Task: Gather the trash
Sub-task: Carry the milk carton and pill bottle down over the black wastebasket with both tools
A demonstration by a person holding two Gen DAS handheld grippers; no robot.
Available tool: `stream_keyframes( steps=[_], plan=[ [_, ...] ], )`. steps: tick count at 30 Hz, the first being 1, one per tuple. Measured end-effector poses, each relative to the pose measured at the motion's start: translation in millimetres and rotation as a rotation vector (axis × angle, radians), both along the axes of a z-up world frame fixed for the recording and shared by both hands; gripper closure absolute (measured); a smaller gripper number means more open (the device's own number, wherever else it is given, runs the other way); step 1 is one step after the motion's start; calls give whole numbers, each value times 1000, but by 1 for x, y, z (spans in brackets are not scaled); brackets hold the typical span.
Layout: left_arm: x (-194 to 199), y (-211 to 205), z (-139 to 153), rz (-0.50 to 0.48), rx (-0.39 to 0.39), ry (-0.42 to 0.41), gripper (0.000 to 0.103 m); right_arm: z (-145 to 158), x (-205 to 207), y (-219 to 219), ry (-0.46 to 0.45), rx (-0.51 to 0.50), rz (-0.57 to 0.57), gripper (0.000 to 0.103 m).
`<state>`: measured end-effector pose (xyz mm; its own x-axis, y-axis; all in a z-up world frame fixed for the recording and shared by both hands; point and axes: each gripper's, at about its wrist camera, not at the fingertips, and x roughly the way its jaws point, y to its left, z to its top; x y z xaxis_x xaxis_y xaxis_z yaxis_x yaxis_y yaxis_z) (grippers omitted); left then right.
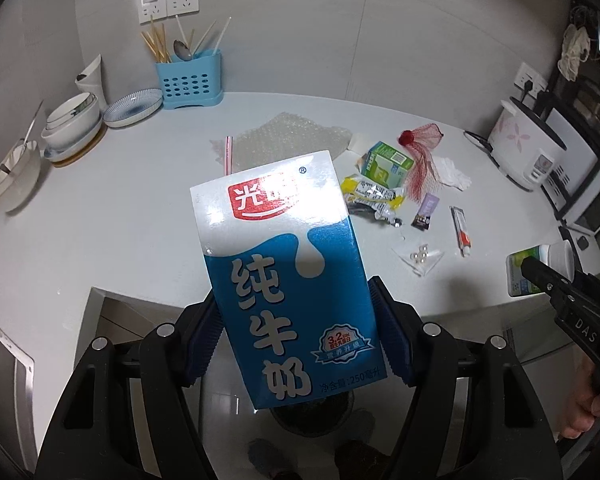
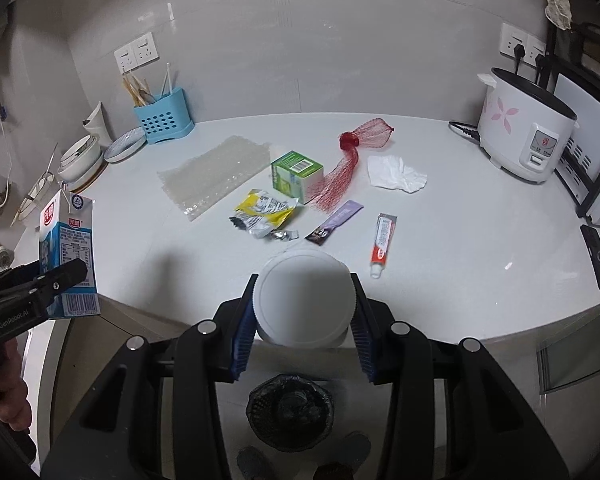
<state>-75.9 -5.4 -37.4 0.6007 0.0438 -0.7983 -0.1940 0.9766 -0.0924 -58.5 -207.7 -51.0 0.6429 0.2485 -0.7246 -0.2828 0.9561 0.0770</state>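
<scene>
— Two grips are full: your left gripper [image 1: 296, 336] clamps the blue-and-white milk carton [image 1: 284, 264] by its sides, out past the counter [image 1: 120, 216] edge.

— And the right?

— Your right gripper [image 2: 302, 320] pinches a white-lidded jar [image 2: 304, 300], jaws partway closed, above the black mesh bin [image 2: 290, 414] on the floor. Wrappers, toothpaste tube [image 2: 383, 240] and red net [image 2: 352, 160] lie on the counter.
</scene>
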Motion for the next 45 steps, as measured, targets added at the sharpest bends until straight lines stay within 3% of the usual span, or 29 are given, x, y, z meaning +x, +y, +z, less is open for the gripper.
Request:
stream_keyframes(
  steps=[12,22,29,40,45],
  plan=[
    [-68,23,-72,-87,-8,77,35,-62,-79,32,113,-34,-42,63],
    [-90,11,-161,-111,-13,174,35,-152,-84,25,221,-52,-19,63],
    [-90,-16,-262,-161,-23,252,35,-252,-70,10,293,-75,13,63],
    [-70,-48,-446,-217,-17,351,35,-412,-53,-8,394,-95,53,63],
    [-60,-56,-506,-233,-30,368,35,-472,-45,-9,422,-89,60,63]
  ],
)
